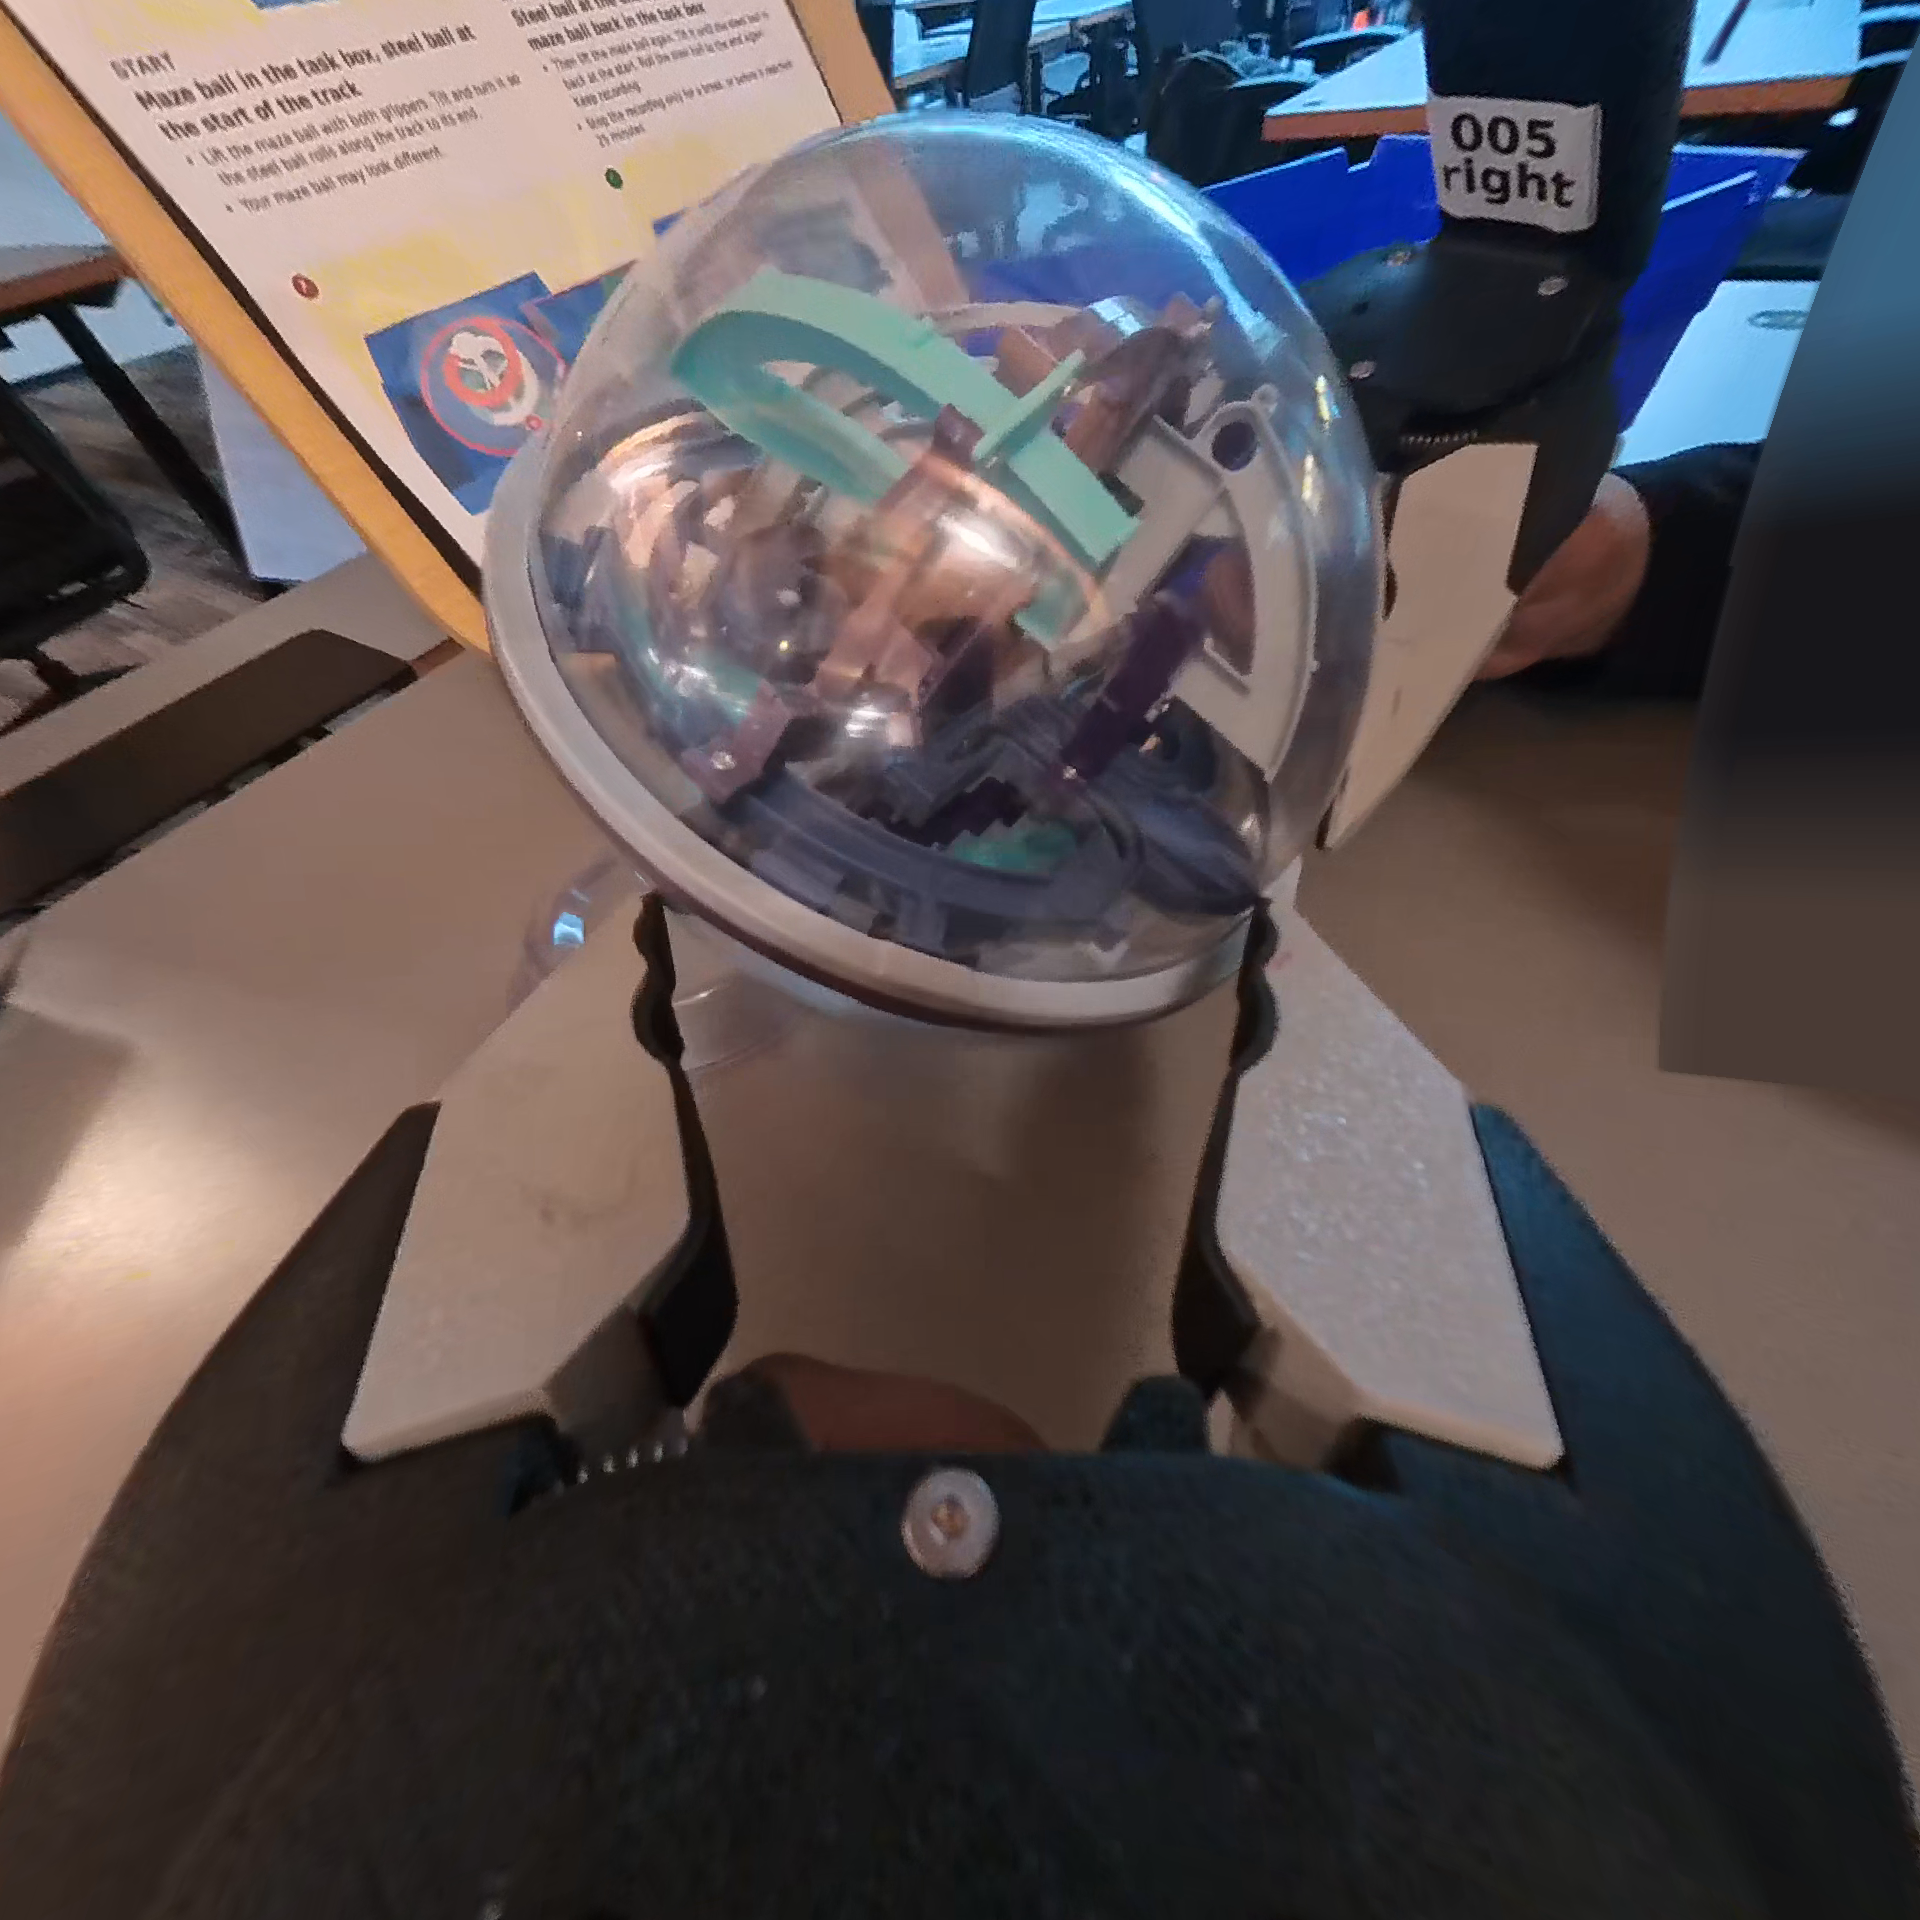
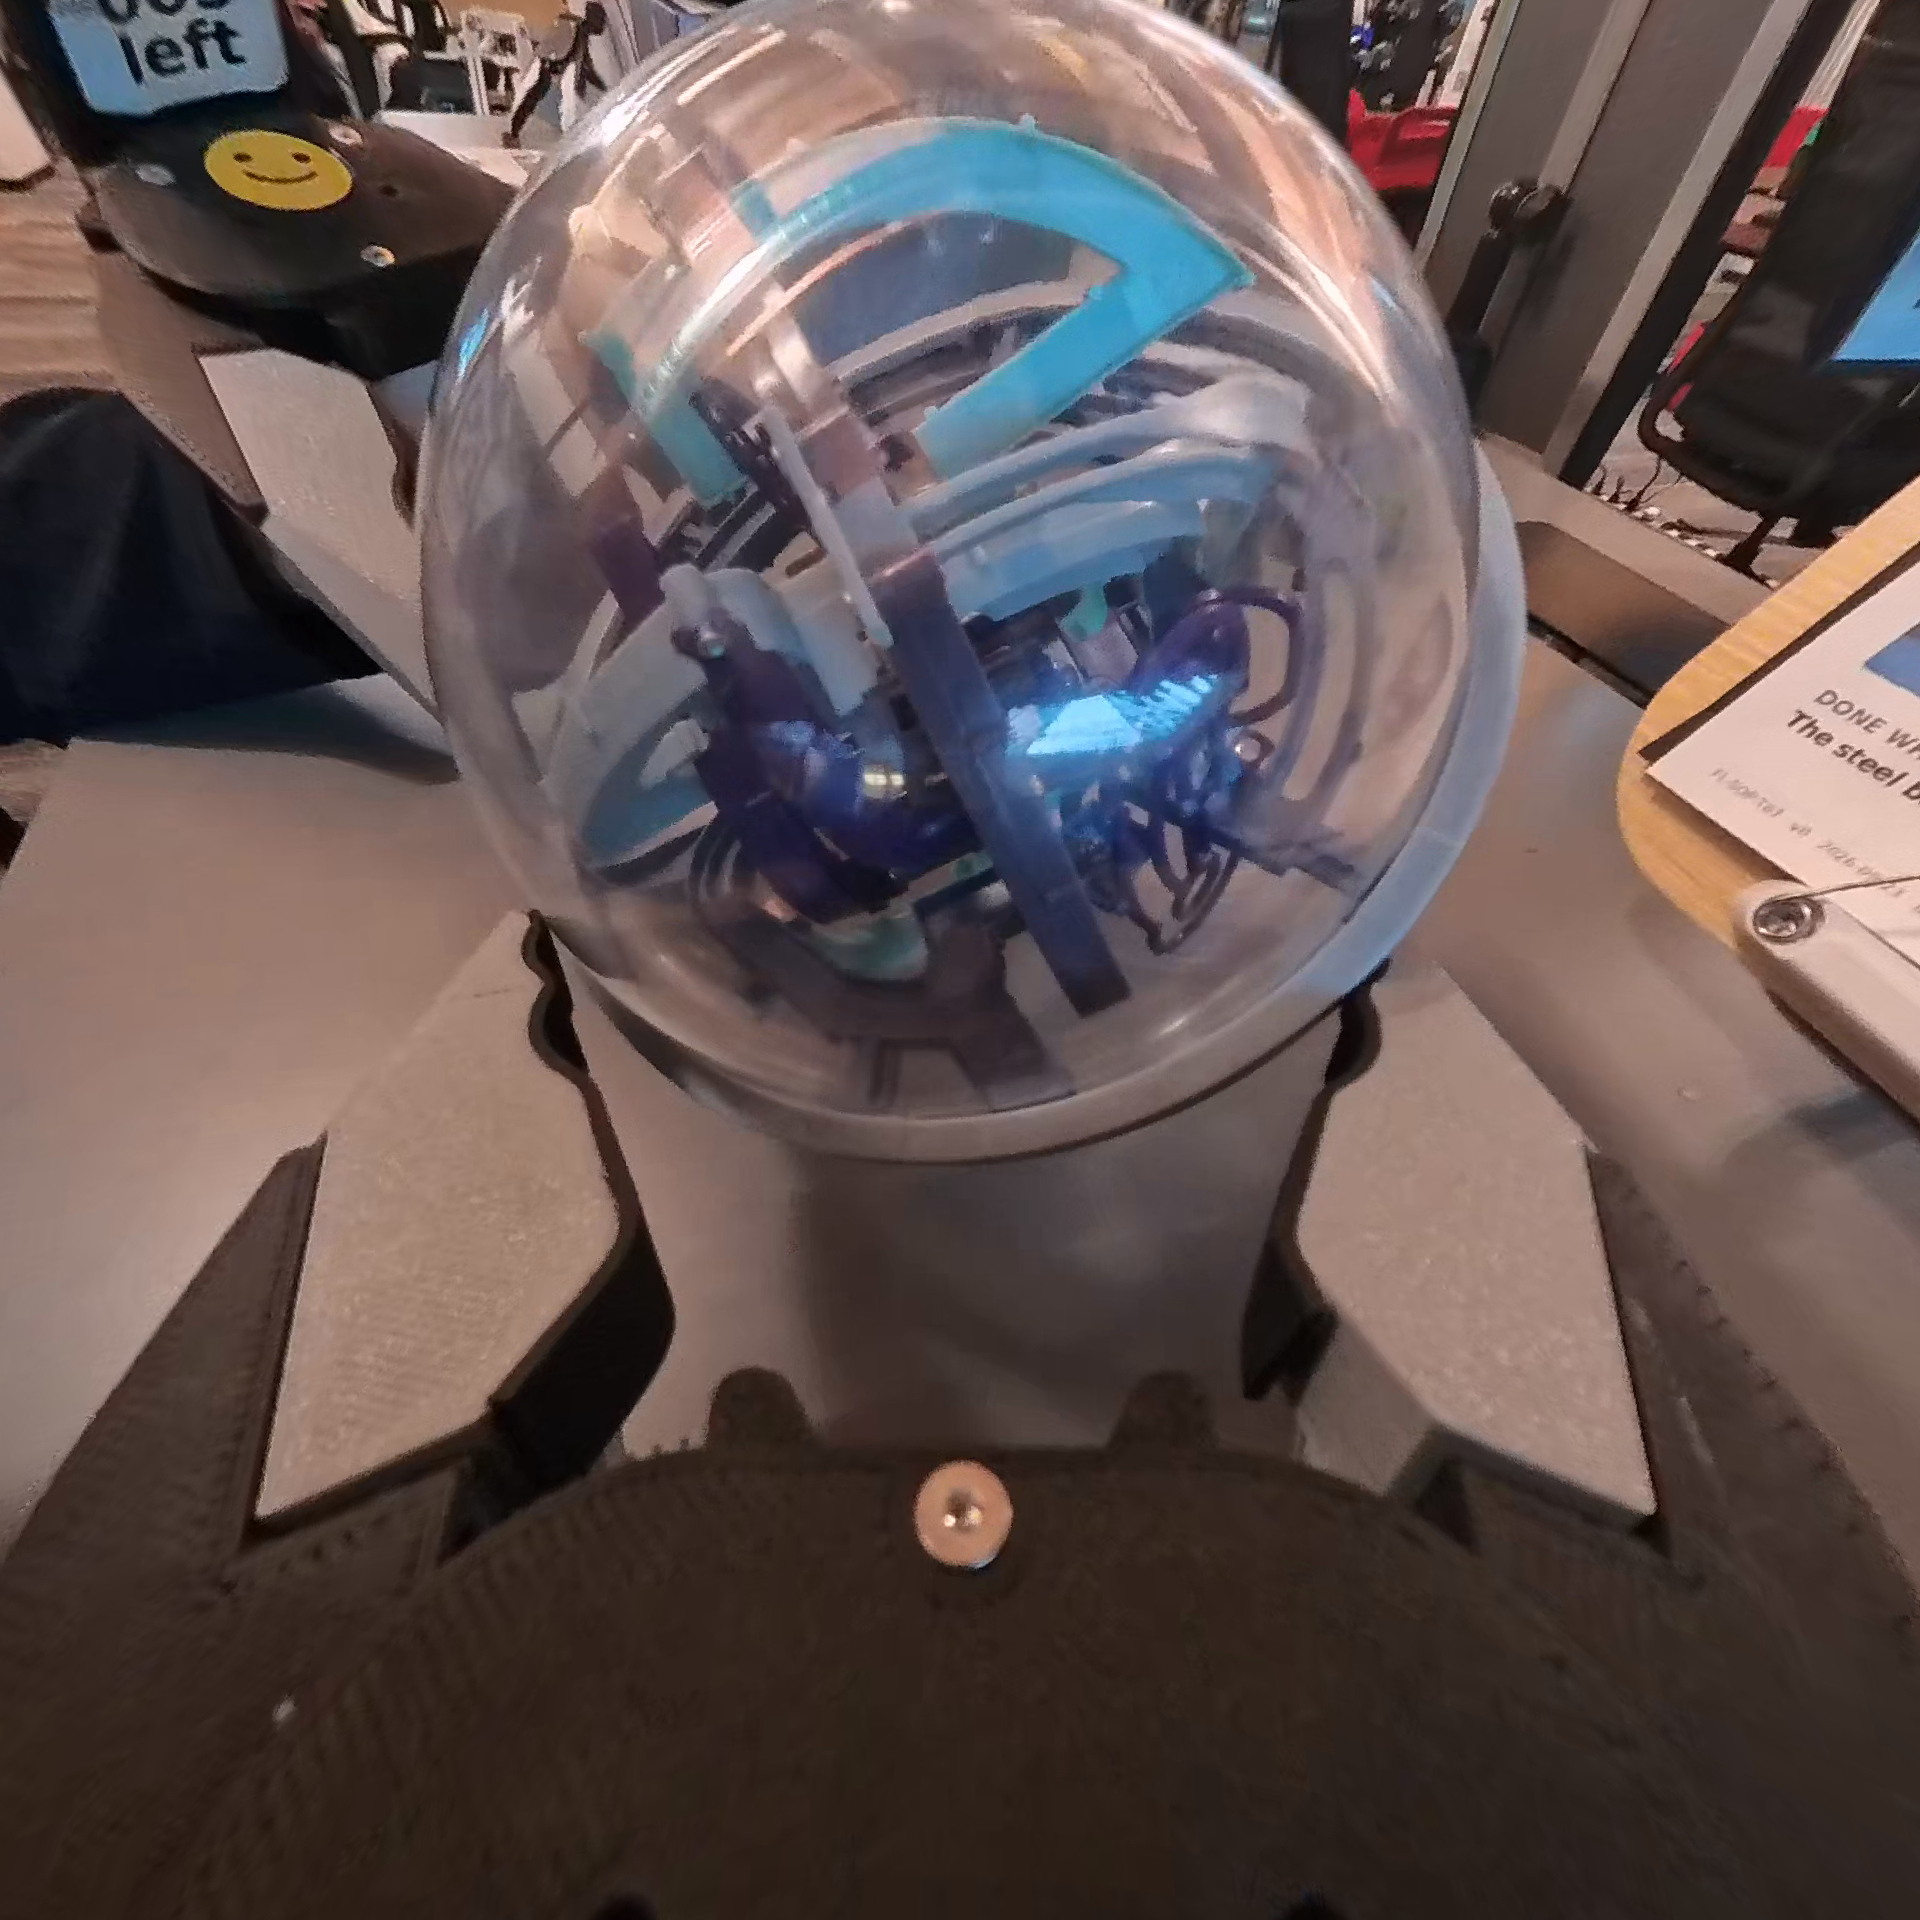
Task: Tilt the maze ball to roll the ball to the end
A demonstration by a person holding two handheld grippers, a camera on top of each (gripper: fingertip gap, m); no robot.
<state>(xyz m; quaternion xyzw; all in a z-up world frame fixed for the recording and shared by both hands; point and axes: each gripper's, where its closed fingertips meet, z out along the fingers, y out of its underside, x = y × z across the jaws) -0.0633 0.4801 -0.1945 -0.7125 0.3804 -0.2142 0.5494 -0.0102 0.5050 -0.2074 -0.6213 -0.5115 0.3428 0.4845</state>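
Note:
The maze ball (image 1: pixel 935 571) is a clear plastic sphere with a grey seam ring and teal, purple and grey tracks inside. It is tilted and held above the grey table (image 1: pixel 260 935). My left gripper (image 1: pixel 951 935) is shut on its lower part, one finger on each side. My right gripper (image 2: pixel 951 987) is shut on it the same way from the other side, and also shows in the left wrist view (image 1: pixel 1455 499). The left gripper's body shows in the right wrist view (image 2: pixel 260 208). A small steel ball (image 2: pixel 883 774) sits on a dark blue track low in the sphere.
A tilted instruction board (image 1: pixel 416 229) stands behind the ball, with a blue box (image 1: pixel 1299 229) beside it. Another sheet on a wooden board (image 2: pixel 1808 727) lies at the right. A person's hand (image 1: pixel 1558 613) holds the right gripper. A clear plastic piece (image 1: pixel 582 925) lies on the table under the ball.

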